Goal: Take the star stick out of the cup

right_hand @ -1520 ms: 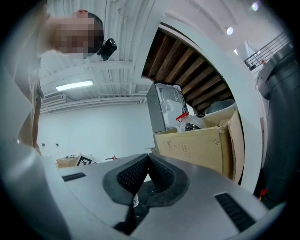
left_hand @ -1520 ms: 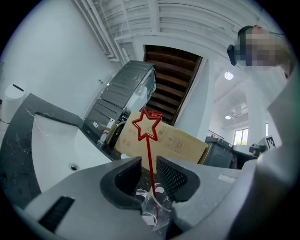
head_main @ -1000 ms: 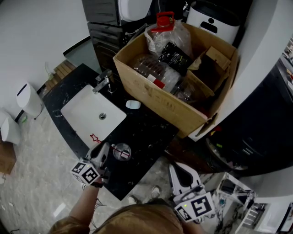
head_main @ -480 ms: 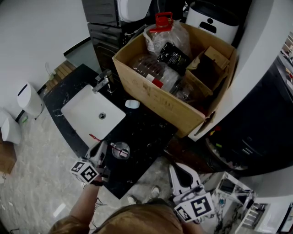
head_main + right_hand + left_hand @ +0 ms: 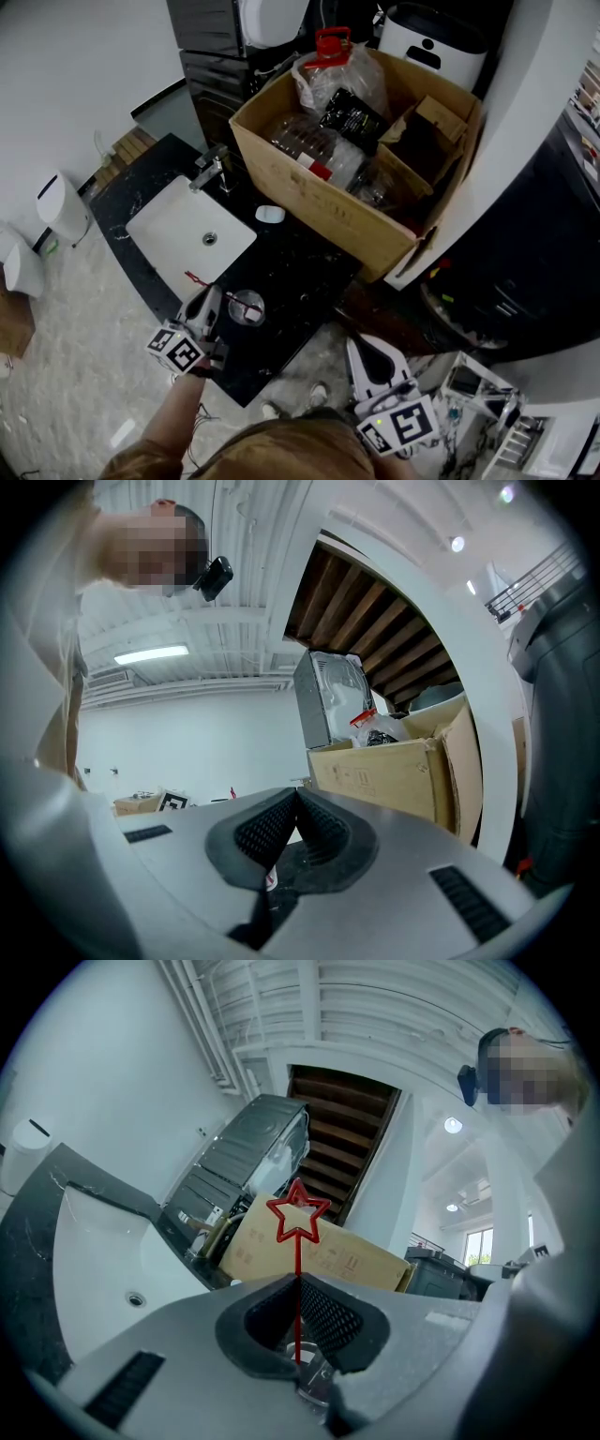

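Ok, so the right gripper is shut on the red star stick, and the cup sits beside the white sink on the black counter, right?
Wrong gripper. The left gripper view shows the left gripper shut on the red star stick; the right gripper is shut on nothing. The cup does sit beside the white sink on the black counter.
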`<state>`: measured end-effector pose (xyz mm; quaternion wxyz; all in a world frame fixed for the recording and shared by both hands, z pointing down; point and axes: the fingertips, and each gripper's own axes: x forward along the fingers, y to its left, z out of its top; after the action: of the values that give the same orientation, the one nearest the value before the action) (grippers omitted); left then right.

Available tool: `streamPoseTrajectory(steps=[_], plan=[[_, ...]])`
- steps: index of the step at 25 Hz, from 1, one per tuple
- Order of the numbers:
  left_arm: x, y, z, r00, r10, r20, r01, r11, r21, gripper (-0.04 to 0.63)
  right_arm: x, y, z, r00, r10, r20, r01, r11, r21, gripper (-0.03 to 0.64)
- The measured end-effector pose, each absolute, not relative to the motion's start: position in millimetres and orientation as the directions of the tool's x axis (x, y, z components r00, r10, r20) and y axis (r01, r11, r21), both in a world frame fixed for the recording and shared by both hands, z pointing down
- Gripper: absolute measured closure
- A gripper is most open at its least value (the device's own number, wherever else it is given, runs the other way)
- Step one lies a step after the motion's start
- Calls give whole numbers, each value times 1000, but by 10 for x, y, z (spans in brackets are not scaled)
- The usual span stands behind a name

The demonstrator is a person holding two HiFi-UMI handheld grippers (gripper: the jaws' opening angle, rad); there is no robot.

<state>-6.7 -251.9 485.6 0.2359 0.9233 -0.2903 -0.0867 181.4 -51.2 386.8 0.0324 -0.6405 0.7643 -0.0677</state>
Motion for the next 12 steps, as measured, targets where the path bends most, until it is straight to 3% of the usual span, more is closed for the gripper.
streamPoseTrajectory(steps=[12], plan=[[-121, -2476, 4737, 800, -598, -51, -508, -720, 472, 589, 1789, -500, 3830, -194, -981, 19, -972, 190, -137, 618]])
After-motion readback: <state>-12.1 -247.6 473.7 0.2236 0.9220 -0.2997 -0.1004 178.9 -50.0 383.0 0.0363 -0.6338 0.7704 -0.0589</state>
